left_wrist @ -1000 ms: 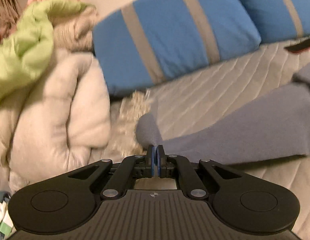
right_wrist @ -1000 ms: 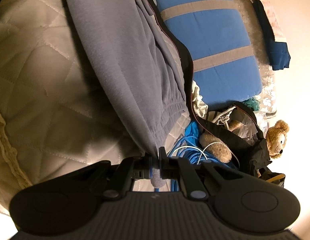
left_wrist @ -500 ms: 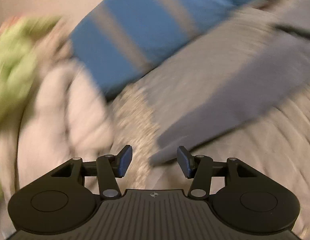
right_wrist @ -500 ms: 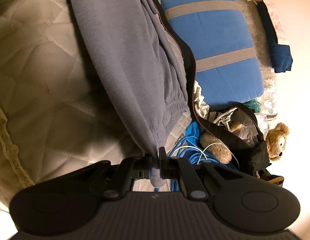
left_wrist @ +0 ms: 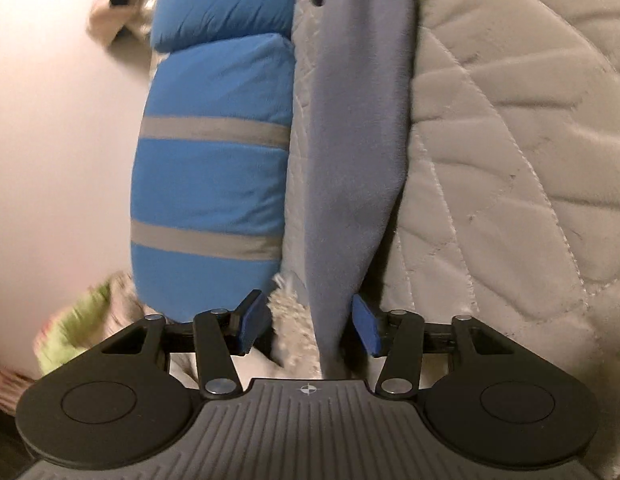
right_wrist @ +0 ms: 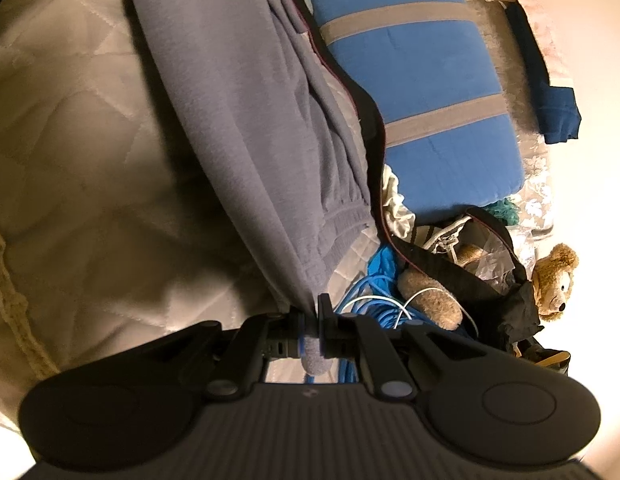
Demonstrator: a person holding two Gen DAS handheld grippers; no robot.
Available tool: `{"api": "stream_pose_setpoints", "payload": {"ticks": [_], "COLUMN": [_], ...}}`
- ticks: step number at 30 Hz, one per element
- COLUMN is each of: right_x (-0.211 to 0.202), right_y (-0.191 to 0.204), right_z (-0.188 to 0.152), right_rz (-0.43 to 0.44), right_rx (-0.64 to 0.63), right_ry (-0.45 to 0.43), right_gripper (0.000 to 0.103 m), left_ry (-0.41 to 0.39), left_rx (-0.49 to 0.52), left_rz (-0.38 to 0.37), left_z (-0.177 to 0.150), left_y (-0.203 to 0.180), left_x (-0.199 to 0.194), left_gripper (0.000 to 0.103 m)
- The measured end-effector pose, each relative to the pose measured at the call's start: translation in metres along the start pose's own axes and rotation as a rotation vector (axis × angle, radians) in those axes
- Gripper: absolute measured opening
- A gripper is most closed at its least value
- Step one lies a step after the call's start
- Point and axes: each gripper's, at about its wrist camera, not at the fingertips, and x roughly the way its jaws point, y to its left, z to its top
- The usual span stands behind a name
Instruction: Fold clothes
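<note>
Grey trousers [right_wrist: 246,120] | long axis runs away from right tongs [right_wrist: 310,322]

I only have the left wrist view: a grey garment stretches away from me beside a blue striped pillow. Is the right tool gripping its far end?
Observer: Yes. The right tool is shut on the grey garment, right by its gathered elastic band.
Operator: Anything near that end I might snag?
Observer: A coil of blue cord lies just beyond the tool.
Operator: Anything else there?
Observer: A teddy bear sits further out, by the wall.
</note>
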Motion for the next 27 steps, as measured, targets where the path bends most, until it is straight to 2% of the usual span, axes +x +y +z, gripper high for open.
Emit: {"api": "stream_pose_setpoints", "payload": {"ticks": [1, 3, 5, 9, 13, 15, 18, 21, 27], "right_x": [0.000, 0.001, 0.001, -0.003, -0.012, -0.016, -0.017, -0.013, -0.008], "right_y": [-0.003, -0.011, -0.018, -0.030, -0.050, -0.056, -0.060, -0.055, -0.022], "right_z": [0.000, 0.001, 0.001, 0.000, -0.004, -0.007, -0.015, -0.022, -0.026], "right_rz": [-0.002, 0.001, 0.001, -0.008, 0.013, 0.023, 0.047, 0.098, 0.180], "right_rx": [0.005, 0.016, 0.015, 0.002, 0.030, 0.030, 0.015, 0.001, -0.090], "right_ry": [-0.002, -0.004, -0.008, -0.024, -0.048, -0.052, -0.049, -0.036, -0.003], "right_gripper": [0.006, 0.006, 0.006, 0.006, 0.005, 0.005, 0.005, 0.005, 0.007], "left_ry": [-0.001, 0.006, 0.014, -0.018, -0.035, -0.051, -0.077, -0.089, -0.084], "left_rx": [0.013, 0.015, 0.013, -0.061, -0.229, -0.270, -0.270, -0.238, -0.172], "left_rz": [-0.010, -0.045, -0.075, -0.113, -0.180, -0.219, -0.281, -0.365, -0.501], "left_z": [0.001, 0.003, 0.004, 0.002, -0.007, -0.011, -0.017, -0.021, -0.017], "left_y": [-0.002, -0.003, -0.002, 0.015, 0.054, 0.069, 0.078, 0.071, 0.047], "left_x": [0.002, 0.006, 0.009, 0.003, -0.010, -0.017, -0.033, -0.050, -0.049], "left_gripper": [0.030, 0.009, 0.003, 0.002, 0.002, 0.002, 0.002, 0.002, 0.003]}}
